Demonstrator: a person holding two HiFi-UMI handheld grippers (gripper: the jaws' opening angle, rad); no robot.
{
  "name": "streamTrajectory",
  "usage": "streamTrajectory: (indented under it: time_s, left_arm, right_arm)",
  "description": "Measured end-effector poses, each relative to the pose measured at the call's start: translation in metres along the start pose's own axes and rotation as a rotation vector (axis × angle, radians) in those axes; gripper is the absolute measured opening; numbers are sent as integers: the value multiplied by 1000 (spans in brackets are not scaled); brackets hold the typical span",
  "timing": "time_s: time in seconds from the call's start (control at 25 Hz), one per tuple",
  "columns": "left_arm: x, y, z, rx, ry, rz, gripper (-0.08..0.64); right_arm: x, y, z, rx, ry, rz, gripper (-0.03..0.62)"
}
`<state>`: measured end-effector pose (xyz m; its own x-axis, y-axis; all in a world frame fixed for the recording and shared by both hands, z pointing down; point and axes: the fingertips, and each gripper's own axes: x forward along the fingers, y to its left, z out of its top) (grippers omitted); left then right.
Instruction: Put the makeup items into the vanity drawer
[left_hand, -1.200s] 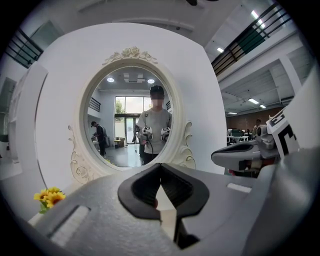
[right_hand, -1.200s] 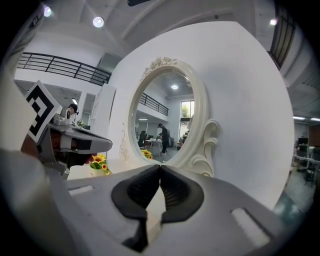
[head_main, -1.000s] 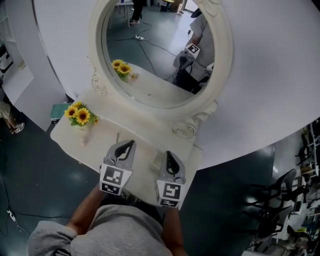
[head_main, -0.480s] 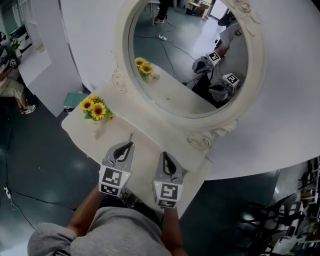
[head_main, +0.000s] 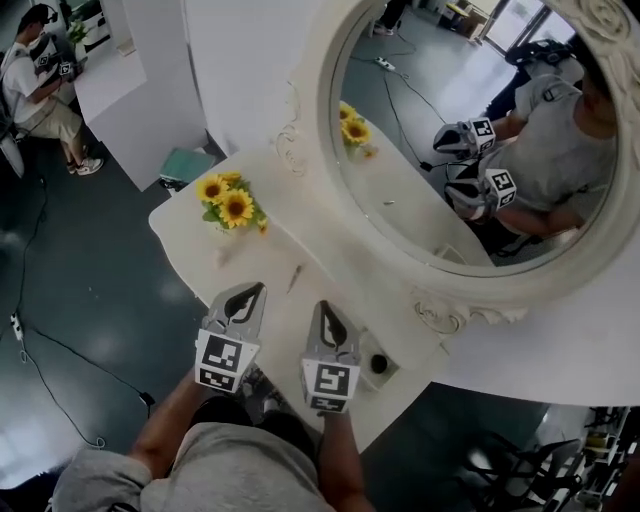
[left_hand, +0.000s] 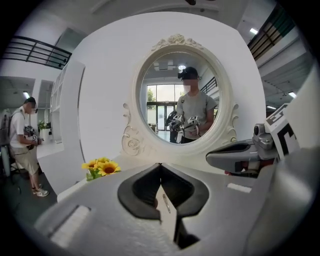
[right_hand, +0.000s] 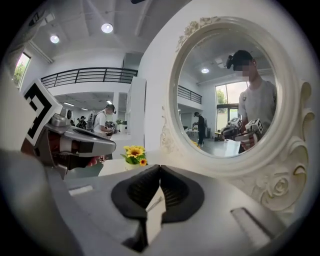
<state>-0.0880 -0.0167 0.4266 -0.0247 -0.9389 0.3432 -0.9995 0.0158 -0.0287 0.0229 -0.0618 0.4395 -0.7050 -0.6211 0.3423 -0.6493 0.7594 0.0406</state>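
A thin pencil-like makeup item (head_main: 295, 278) lies on the cream vanity top (head_main: 190, 245), just beyond my two grippers. It also shows through the gap under the shut jaws as the thin makeup item (left_hand: 163, 202) and again as the same item (right_hand: 155, 202). A small dark round item (head_main: 378, 364) sits near the table's right front corner, right of my right gripper (head_main: 323, 306). My left gripper (head_main: 257, 288) hovers over the front edge, shut and empty. The right gripper is shut too, with nothing held. No drawer is in view.
A sunflower bunch (head_main: 230, 205) stands at the table's left end, the sunflowers (left_hand: 100, 167) also showing ahead on the left. The big oval mirror (head_main: 300, 140) rises behind the table. A person (head_main: 40, 85) sits at the far left; cables (head_main: 60, 350) cross the dark floor.
The head view has swung, so the mirror and table sit further right and closer. The dark round item has come into view. Both grippers stay shut, side by side over the front edge.
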Motion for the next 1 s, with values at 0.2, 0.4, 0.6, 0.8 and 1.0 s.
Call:
streamTrajectory:
  time_s: [0.2, 0.4, 0.6, 0.8, 1.0]
  left_arm:
    - [20, 22, -27, -24, 48, 18, 11]
    - [44, 38, -54, -47, 86, 23, 11]
    - [60, 47, -81, -61, 131, 24, 11]
    - [72, 56, -109, -93, 174, 18, 11]
    - [85, 63, -130, -112, 202, 9, 11]
  right_arm:
    - [40, 9, -24, 20, 59, 32, 6]
    - [81, 9, -51, 37, 112, 41, 6]
    - [109, 9, -77, 60, 155, 41, 6]
    - [128, 13, -109, 73, 228, 47, 6]
    - [150, 15, -133, 80, 264, 41, 6]
